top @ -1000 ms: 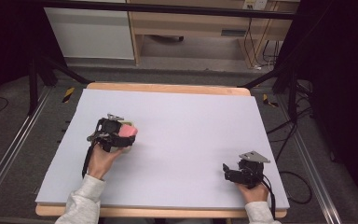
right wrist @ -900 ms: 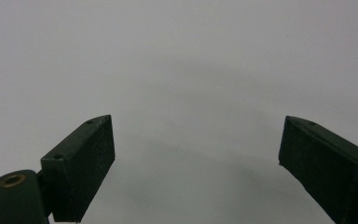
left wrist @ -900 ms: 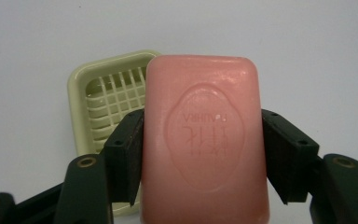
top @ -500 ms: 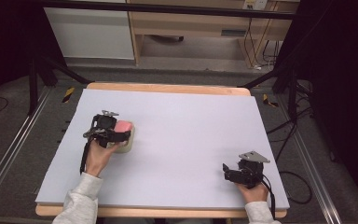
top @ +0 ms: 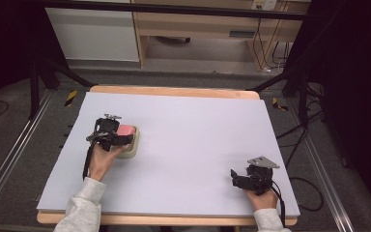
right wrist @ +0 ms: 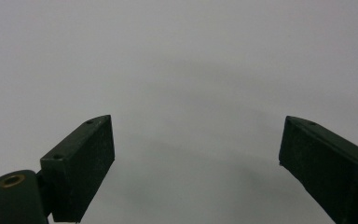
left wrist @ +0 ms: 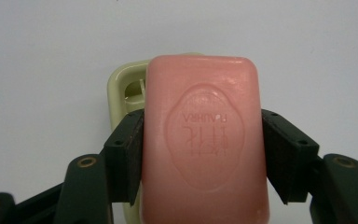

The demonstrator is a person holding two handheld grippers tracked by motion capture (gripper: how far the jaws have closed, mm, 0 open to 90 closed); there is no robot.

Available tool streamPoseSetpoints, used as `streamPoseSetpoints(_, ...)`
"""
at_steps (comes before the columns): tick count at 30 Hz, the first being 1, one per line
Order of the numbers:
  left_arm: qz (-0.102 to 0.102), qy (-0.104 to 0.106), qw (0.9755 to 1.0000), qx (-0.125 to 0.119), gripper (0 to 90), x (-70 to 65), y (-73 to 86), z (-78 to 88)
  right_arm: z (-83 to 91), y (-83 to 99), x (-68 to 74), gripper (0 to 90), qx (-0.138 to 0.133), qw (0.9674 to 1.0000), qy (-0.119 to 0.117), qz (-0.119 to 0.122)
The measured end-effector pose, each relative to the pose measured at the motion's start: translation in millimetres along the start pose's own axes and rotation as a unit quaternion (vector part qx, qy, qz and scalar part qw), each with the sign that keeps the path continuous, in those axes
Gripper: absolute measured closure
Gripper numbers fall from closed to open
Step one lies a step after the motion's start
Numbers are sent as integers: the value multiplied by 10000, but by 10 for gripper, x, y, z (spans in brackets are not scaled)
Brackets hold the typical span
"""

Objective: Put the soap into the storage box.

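- Setting: a table (top: 183, 92) with a wooden edge, covered by a pale lavender-grey sheet (top: 198, 145); dark floor, cables and light wooden furniture beyond it.
- Lettering: the pink soap bar (left wrist: 204, 140) carries an oval stamp pressed into its top face. In the left gripper view the stamp reads upside down, a short line of Latin capitals over a row of characters; neither is sharp enough to read with certainty.
- Left gripper (left wrist: 204, 158), fingers: both black pads are pressed against the long sides of the soap bar, one on each side, clamped on it. The left pad (left wrist: 129, 154) sits flat on the bar's edge.
- Soap bar, position: held above a pale yellow-green soap dish (left wrist: 123, 91), which shows behind and beneath it at the left and far end. Whether the bar touches the dish cannot be told.
- Soap dish, location: on the sheet at the left-centre of the table, just ahead of the person's left hand (top: 102, 162) in the high view.
- Right gripper (right wrist: 196, 163), fingers: the two black pads stand wide apart with nothing between them, bare sheet beneath.
- Right gripper, location: near the front right corner of the sheet in the high view, held in the person's right hand (top: 261, 198), well apart from the dish, a grey three-cornered plate on top.
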State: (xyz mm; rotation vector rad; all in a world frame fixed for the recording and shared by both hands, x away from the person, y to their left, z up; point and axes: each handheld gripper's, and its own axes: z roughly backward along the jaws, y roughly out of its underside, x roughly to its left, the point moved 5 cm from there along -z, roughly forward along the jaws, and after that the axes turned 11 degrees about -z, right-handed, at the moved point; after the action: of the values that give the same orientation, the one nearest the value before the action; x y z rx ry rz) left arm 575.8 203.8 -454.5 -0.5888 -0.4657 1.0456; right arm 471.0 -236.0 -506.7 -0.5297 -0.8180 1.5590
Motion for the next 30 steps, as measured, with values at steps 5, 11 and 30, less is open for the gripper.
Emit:
streamPoseSetpoints(5,-3,-8,10000,51,369,6,8,-48,-1,0,-3,106,7,10000,19,-13)
streamPoseSetpoints(11,21,-33,9999,118,369,29,26,-111,0,1,-4,106,8,10000,10,-2)
streamPoseSetpoints(30,0,-68,9994,325,369,24,87,-227,-2,2,-2,106,21,10000,15,5)
